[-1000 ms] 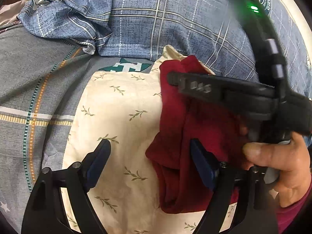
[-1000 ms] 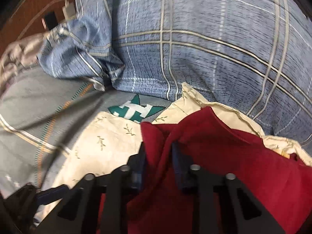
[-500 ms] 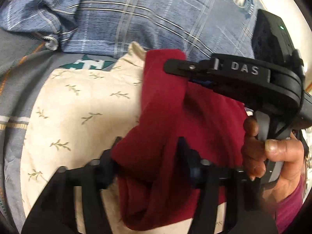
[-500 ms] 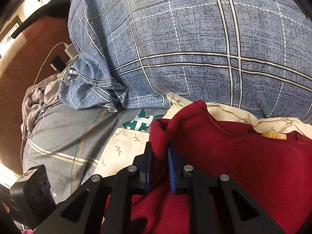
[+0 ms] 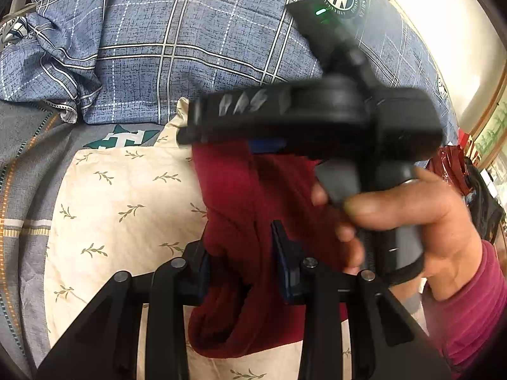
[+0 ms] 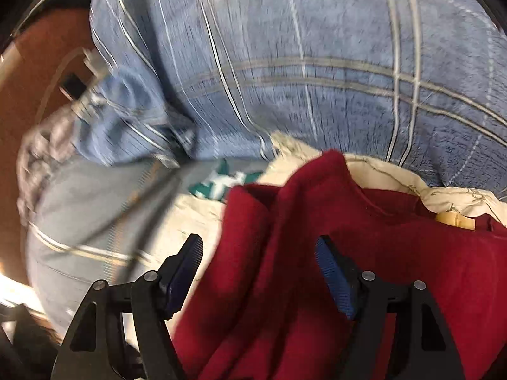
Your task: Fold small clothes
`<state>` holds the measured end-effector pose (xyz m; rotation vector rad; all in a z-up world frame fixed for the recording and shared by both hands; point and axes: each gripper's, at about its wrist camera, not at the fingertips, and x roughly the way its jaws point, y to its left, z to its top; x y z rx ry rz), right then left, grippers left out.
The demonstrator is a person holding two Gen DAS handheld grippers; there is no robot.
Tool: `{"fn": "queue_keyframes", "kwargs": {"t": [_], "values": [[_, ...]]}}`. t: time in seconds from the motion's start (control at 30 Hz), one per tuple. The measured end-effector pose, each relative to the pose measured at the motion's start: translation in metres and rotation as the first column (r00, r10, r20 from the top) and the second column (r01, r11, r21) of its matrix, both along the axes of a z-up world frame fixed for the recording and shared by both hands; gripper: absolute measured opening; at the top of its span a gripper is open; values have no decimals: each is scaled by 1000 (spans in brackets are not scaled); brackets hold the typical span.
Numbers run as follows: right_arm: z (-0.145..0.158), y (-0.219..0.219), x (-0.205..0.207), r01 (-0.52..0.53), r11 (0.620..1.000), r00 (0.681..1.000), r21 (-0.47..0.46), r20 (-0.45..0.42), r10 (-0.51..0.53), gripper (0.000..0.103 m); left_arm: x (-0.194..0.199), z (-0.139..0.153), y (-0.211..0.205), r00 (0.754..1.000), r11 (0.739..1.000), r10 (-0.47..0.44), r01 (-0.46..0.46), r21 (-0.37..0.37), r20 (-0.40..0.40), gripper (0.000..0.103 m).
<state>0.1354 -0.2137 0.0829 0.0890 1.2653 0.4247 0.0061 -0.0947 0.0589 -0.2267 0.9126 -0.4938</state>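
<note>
A dark red garment [image 5: 250, 202] lies bunched on a cream leaf-print cloth [image 5: 126, 196]. My left gripper [image 5: 242, 259] is shut on a fold of the red garment, blue pads pressing its sides. The right gripper's body [image 5: 317, 120] and the hand holding it hover over the garment's far side. In the right wrist view the right gripper [image 6: 258, 272] is open, its blue pads wide apart, with the red garment [image 6: 348, 253] lying loose between and beyond them.
A blue plaid quilt [image 5: 190, 41] is heaped behind the cloth, also in the right wrist view [image 6: 317, 63]. A grey striped bedsheet [image 5: 22, 158] lies to the left. A brown wall with a charger [image 6: 76, 85] is at far left.
The right gripper has opened and let go of the red garment. The left gripper closed on the garment's fold half a second ago and still holds it.
</note>
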Motion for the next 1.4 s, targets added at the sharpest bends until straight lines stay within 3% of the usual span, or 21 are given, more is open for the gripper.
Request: {"fn": "queue_keyframes", "kwargs": {"t": [0.03,0.07,0.1,0.17,0.23,0.53,0.83,0.9,0.93,0.97,1.03,1.4], "values": [[-3,1,-1,-12,1000,1000,-15,9,12,33,0,0,0,1000,1000,5,-5,12,-6,31],[-1,1,-3,-13,999,999,-32,35,14,23,-1,-1,1,1000,1000,14,-14,25,-9,36],[0,-3,-6,-6,1000,998,-26,55,7,22,0,-2,2,1000,999,26,-26,42,-10,43],[6,-12,-11,14,1000,996,20,88,-15,19,0,-3,4,999,997,53,-52,64,-12,66],[12,-18,-15,16,1000,995,26,103,-19,19,-1,-4,7,997,994,76,-76,75,-8,72],[21,-30,-16,34,997,994,63,104,-40,19,2,-20,-4,999,989,47,-45,144,-9,74],[23,-36,-18,37,997,994,73,103,-44,19,1,-22,-6,999,988,52,-51,142,-1,74],[25,-38,-20,35,997,993,72,107,-43,19,-1,-19,-7,999,991,45,-44,126,-8,61],[27,-40,-20,35,997,993,73,110,-43,18,-4,-16,-8,999,994,29,-27,110,-13,41],[30,-42,-22,35,997,992,74,115,-43,18,-6,-14,-11,1000,995,12,-10,96,-19,30],[36,-49,-26,32,997,991,72,126,-41,17,-14,-6,-18,1000,995,-1,0,97,14,23],[83,-108,-47,59,996,978,61,196,-70,17,-28,40,-70,997,996,-56,52,66,51,19]]}}
